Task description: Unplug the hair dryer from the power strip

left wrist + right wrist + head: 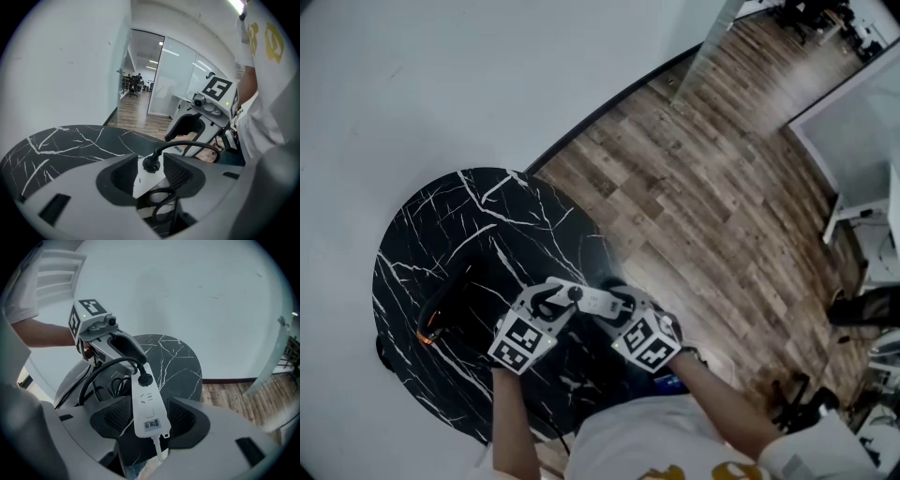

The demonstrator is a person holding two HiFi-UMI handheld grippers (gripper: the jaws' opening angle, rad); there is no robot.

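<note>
- Head view: the white power strip (592, 300) lies on the black desk (441, 234) between the left gripper (555, 302) and the right gripper (621, 307); both forearms reach forward, tilted down
- Left gripper view: jaws half apart beside the black plug (151, 164), which sits in the power strip; not pressing it, probably to pull it
- Right gripper view: jaws wide apart around the power strip, gaps on both sides, holding nothing; probably to steady it

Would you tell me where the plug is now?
In the right gripper view, mid-frame, the plug sits in the far end of the power strip.
</note>
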